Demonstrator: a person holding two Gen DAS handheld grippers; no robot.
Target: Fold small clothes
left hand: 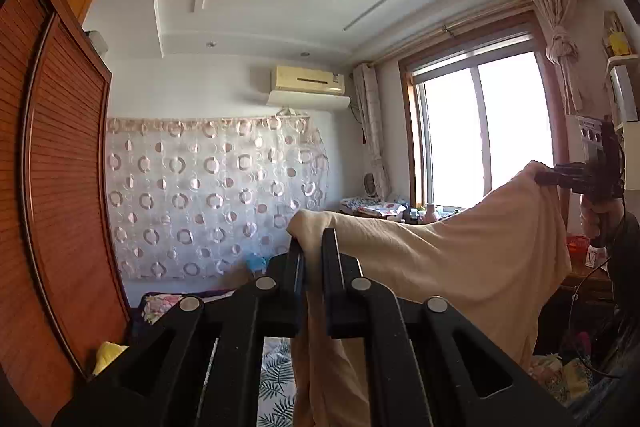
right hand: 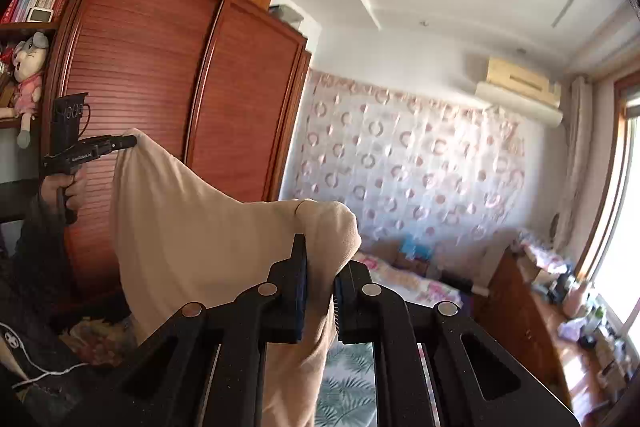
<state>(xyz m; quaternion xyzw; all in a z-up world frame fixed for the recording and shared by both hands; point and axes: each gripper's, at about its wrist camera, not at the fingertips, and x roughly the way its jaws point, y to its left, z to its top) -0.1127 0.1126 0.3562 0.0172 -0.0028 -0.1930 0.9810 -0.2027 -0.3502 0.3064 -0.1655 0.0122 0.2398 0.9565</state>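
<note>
The right gripper (right hand: pixel 318 259) was clamped on one corner of a beige cloth (right hand: pixel 192 227). The cloth stretched up and to the left from it, where the left gripper (right hand: pixel 134 141), held by a hand (right hand: pixel 66 189), pinched the other corner. Behind the cloth stood a red-brown wardrobe (right hand: pixel 160 75). Under the cloth was a leaf-print sheet (right hand: pixel 348 379).

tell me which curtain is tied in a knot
The pink curtain right of the window, knotted mid-length; the patterned sheer curtain hangs flat.
</note>
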